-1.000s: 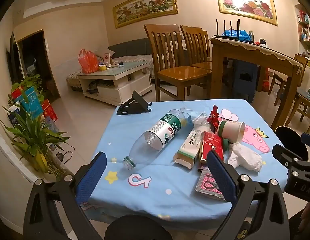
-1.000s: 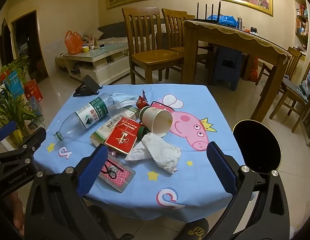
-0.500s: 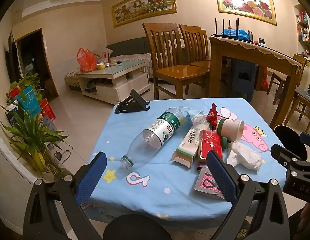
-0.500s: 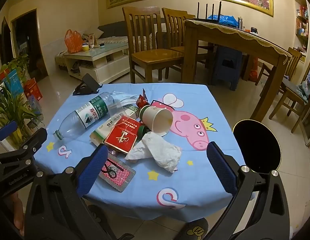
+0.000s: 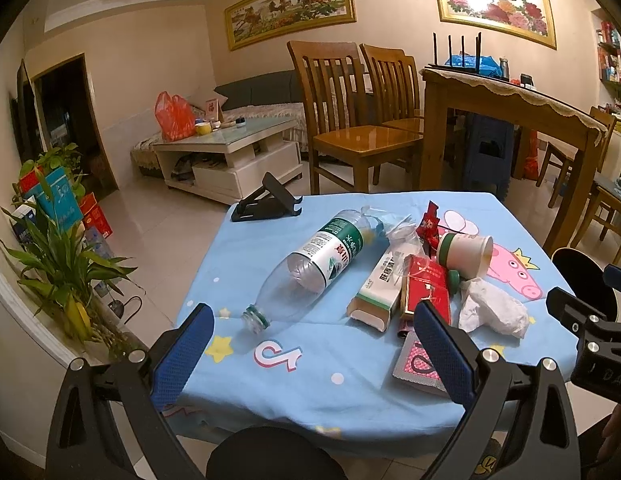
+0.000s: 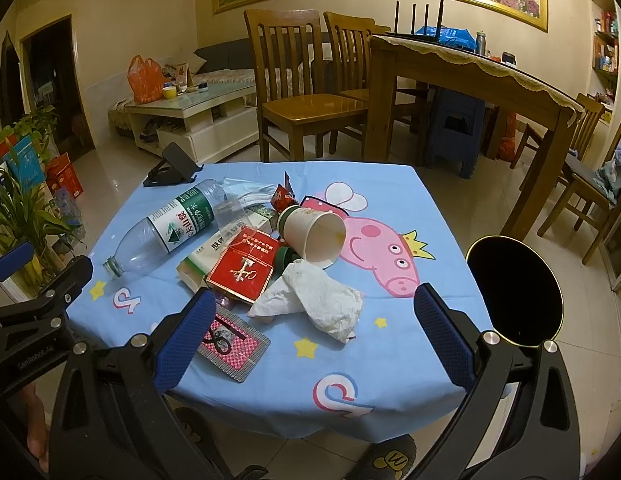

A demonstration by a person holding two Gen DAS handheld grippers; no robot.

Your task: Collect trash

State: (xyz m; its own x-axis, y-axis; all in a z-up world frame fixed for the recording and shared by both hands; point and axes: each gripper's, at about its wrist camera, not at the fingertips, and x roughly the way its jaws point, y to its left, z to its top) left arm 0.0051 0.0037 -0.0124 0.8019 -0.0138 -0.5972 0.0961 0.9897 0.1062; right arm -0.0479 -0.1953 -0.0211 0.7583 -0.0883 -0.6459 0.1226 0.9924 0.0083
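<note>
Both grippers, left gripper (image 5: 310,356) and right gripper (image 6: 310,338), spread wide and empty at lower frame; plastic bottle (image 5: 310,264), paper cup (image 6: 314,236), crumpled tissue (image 6: 314,300) mid-table, what looks like a bin (image 6: 514,292) right edge

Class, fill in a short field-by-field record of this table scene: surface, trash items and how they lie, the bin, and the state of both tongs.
surface: table with blue cartoon cloth
bottle: clear plastic bottle, on its side, no cap
cup: paper cup, tipped over, mouth facing the right tongs' camera
tissue: crumpled tissue, near the front edge
box: red box, resting on a white carton
bin: black bin, beside the table, right
left tongs: open, empty
right tongs: open, empty
</note>
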